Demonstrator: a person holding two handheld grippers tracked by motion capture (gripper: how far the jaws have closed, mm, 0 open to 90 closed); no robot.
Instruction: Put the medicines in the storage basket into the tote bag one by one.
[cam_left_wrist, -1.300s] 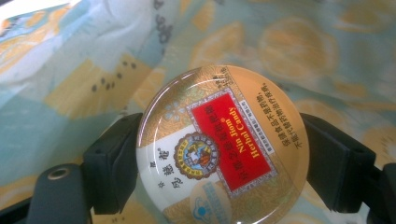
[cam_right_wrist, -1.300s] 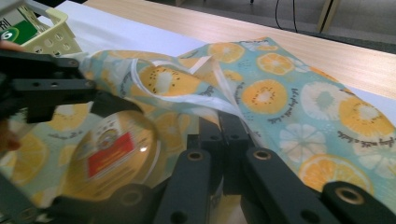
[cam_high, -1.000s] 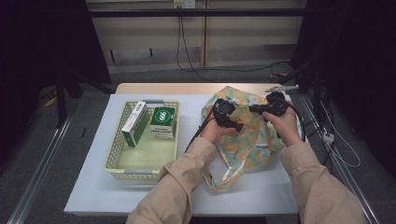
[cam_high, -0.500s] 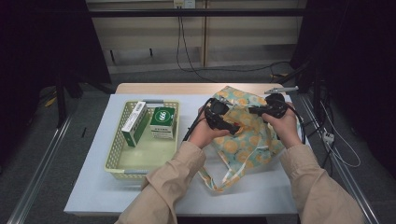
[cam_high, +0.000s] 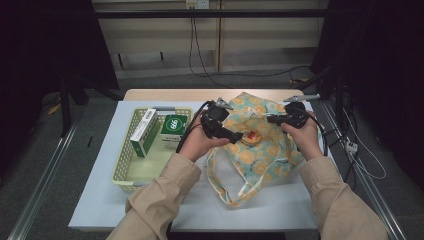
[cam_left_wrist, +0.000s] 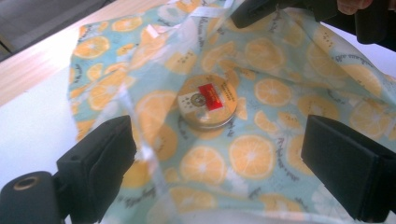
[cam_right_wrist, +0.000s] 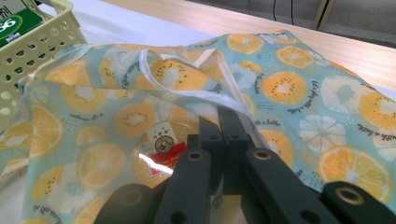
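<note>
Tin (cam_right_wrist: 161, 149) half hidden behind jaws

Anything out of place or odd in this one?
Nothing stands out. A round tin lies flat on the orange-print bag, and two green boxes sit in the basket. No spill or damage visible.

Black claw (cam_right_wrist: 223, 122) clamped tight on white-edged rim of orange-slice-patterned cloth bag (cam_right_wrist: 289, 88); round tin with red label (cam_right_wrist: 161, 151) inside; pale yellow plastic basket (cam_right_wrist: 32, 46) beyond, on white surface (cam_right_wrist: 140, 30).
</note>
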